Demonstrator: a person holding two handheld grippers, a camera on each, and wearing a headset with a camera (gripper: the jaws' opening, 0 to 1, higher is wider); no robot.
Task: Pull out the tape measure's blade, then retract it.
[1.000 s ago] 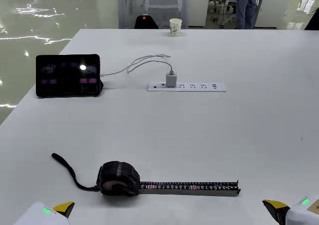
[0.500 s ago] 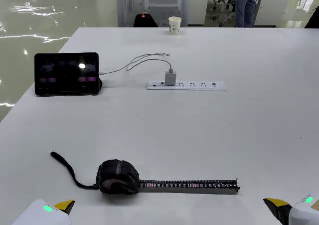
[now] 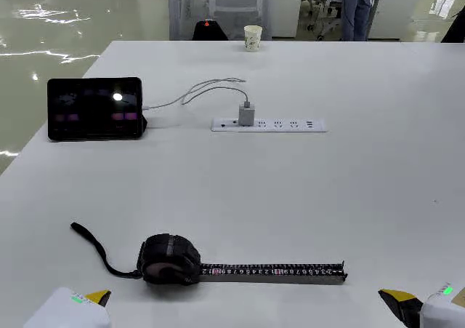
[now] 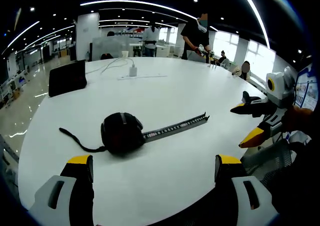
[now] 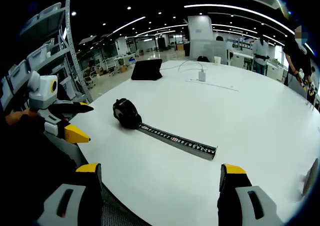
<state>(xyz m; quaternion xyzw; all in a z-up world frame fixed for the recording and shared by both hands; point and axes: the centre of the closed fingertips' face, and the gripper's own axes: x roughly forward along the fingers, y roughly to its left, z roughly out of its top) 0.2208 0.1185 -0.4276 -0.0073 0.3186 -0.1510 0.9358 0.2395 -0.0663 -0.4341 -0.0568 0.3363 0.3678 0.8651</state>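
Observation:
A black tape measure (image 3: 169, 259) lies near the front edge of the white table (image 3: 290, 175), its wrist strap (image 3: 91, 245) trailing left. Its blade (image 3: 272, 271) is pulled out flat to the right. In the left gripper view the case (image 4: 121, 132) and blade (image 4: 176, 126) lie ahead of my open left gripper (image 4: 154, 167), well apart from it. In the right gripper view the case (image 5: 126, 113) and blade (image 5: 178, 142) lie ahead of my open right gripper (image 5: 159, 178). Both grippers stand off the table's near edge, at the head view's bottom corners, left gripper (image 3: 73, 308) and right gripper (image 3: 425, 308), holding nothing.
A dark tablet (image 3: 94, 108) stands at the left, with a cable (image 3: 211, 89) running to a charger on a white power strip (image 3: 269, 125). A paper cup (image 3: 252, 38) sits at the far edge. People stand beyond the table (image 4: 196, 35).
The picture has shifted slightly as the head camera moved. The tape measure and its blade lie as before, and both grippers stay at the near edge.

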